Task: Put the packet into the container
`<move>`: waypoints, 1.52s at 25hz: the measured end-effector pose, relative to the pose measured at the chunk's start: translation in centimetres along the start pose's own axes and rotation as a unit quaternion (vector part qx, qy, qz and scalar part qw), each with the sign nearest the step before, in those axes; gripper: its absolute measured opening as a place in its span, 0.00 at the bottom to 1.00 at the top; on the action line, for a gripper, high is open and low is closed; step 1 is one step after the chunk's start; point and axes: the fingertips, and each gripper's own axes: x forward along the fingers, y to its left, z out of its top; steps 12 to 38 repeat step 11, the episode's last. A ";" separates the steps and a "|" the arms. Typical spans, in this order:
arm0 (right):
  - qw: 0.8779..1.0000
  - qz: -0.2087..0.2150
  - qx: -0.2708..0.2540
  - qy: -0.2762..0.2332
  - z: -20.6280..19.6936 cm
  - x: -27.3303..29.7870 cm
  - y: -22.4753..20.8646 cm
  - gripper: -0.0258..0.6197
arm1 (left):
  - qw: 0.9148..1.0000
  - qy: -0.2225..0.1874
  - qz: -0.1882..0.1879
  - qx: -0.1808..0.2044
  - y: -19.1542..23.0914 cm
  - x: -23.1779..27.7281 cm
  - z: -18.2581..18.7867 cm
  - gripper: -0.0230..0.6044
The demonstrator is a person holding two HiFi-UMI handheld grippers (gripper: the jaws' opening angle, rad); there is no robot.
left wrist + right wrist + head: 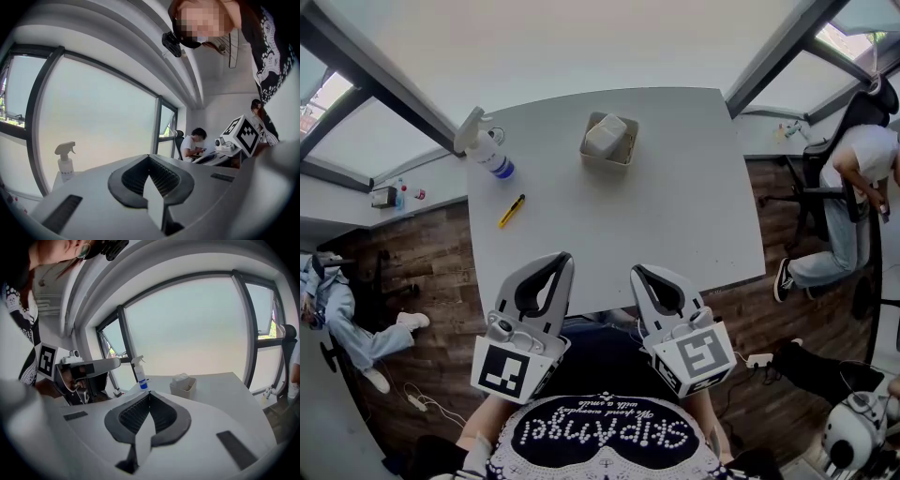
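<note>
— While the left tongs (562, 259) and right tongs (638, 272) hang at the near edge of the surface (694, 216), what goes on the list?

— Item one: left tongs, pressed together, nothing between them. Item two: right tongs, likewise pressed together and empty.

— And the packet?

— Item three: packet (606, 134), white, already sitting in the container (602, 162) at the far middle of the surface, its top standing above the rim. It lies straight ahead of both tongs and well apart from them; the right pair looks marginally nearer. Long axis: cannot tell, it reads as a squat block.

— So the task?

— Judged complete, or nearly so. No reach seems called for.

— Differences between views?

— The right gripper view shows the container and packet beyond its tips, with the spray bottle (490, 150) to their left. The left gripper view shows the bottle and the window (93, 126), but no container. Only the head view shows the yellow cutter (512, 210).
</note>
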 end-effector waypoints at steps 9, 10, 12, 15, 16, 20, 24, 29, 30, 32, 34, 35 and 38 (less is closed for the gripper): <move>1.000 0.000 -0.007 -0.003 0.2 0.0 0.4 0.06 | 1.000 -0.009 -0.004 0.008 0.4 0.0 0.3 0.05; 1.000 0.002 -0.010 -0.003 0.3 0.1 0.5 0.06 | 1.000 -0.016 -0.003 0.009 0.5 0.0 0.5 0.05; 1.000 0.003 -0.012 -0.004 0.3 0.1 0.6 0.06 | 1.000 -0.022 -0.003 0.010 0.6 0.0 0.7 0.05; 1.000 0.003 -0.012 -0.004 0.3 0.1 0.6 0.06 | 1.000 -0.022 -0.003 0.010 0.6 0.0 0.7 0.05; 1.000 0.003 -0.012 -0.004 0.3 0.1 0.6 0.06 | 1.000 -0.022 -0.003 0.010 0.6 0.0 0.7 0.05; 1.000 0.003 -0.012 -0.004 0.3 0.1 0.6 0.06 | 1.000 -0.022 -0.003 0.010 0.6 0.0 0.7 0.05; 1.000 0.003 -0.012 -0.004 0.3 0.1 0.6 0.06 | 1.000 -0.022 -0.003 0.010 0.6 0.0 0.7 0.05; 1.000 0.003 -0.012 -0.004 0.3 0.1 0.6 0.06 | 1.000 -0.022 -0.003 0.010 0.6 0.0 0.7 0.05; 1.000 0.003 -0.012 -0.004 0.3 0.1 0.6 0.06 | 1.000 -0.022 -0.003 0.010 0.6 0.0 0.7 0.05; 1.000 0.003 -0.012 -0.004 0.3 0.1 0.6 0.06 | 1.000 -0.022 -0.003 0.010 0.6 0.0 0.7 0.05; 1.000 0.003 -0.012 -0.004 0.3 0.1 0.6 0.06 | 1.000 -0.022 -0.003 0.010 0.6 0.0 0.7 0.05; 1.000 0.003 -0.012 -0.004 0.3 0.1 0.6 0.06 | 1.000 -0.022 -0.003 0.010 0.6 0.0 0.7 0.05; 1.000 0.003 -0.012 -0.004 0.3 0.1 0.6 0.06 | 1.000 -0.022 -0.003 0.010 0.6 0.0 0.7 0.05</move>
